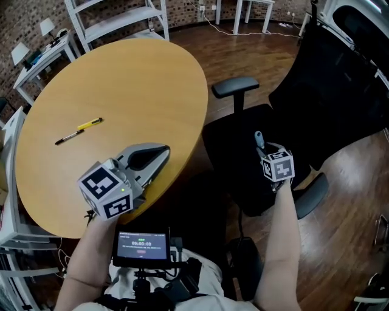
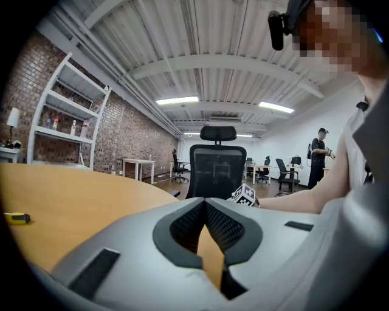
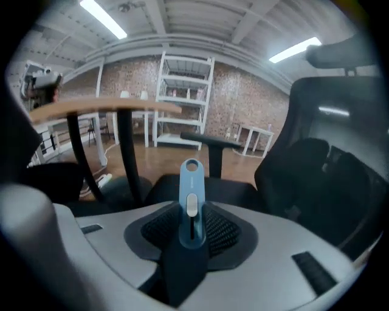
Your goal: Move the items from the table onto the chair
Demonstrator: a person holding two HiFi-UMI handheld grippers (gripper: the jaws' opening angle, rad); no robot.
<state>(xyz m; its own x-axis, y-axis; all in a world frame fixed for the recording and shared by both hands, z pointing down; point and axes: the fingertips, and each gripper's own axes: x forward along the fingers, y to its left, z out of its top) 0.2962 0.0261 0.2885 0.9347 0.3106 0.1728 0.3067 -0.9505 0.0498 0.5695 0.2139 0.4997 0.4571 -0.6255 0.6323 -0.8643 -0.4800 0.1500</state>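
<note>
A yellow marker [image 1: 90, 123] and a black pen [image 1: 68, 137] lie end to end on the round wooden table [image 1: 121, 85]; the marker [image 2: 17, 217] also shows at the far left of the left gripper view. My left gripper [image 1: 159, 153] hovers over the table's near edge, its pads meeting at the tip [image 2: 205, 206] with nothing between them. My right gripper [image 1: 262, 149] is shut on a blue utility knife [image 1: 259, 138], held over the seat of the black office chair [image 1: 237, 136]. The knife [image 3: 191, 194] sticks up from between the jaws [image 3: 191, 228].
The chair's armrest [image 1: 235, 86] stands between table and seat; its backrest [image 1: 340, 79] rises at the right. White shelving [image 1: 115, 18] and a white side table [image 1: 36, 54] stand beyond the table. A small screen [image 1: 141, 246] sits at my chest. A person [image 2: 318, 155] stands far off.
</note>
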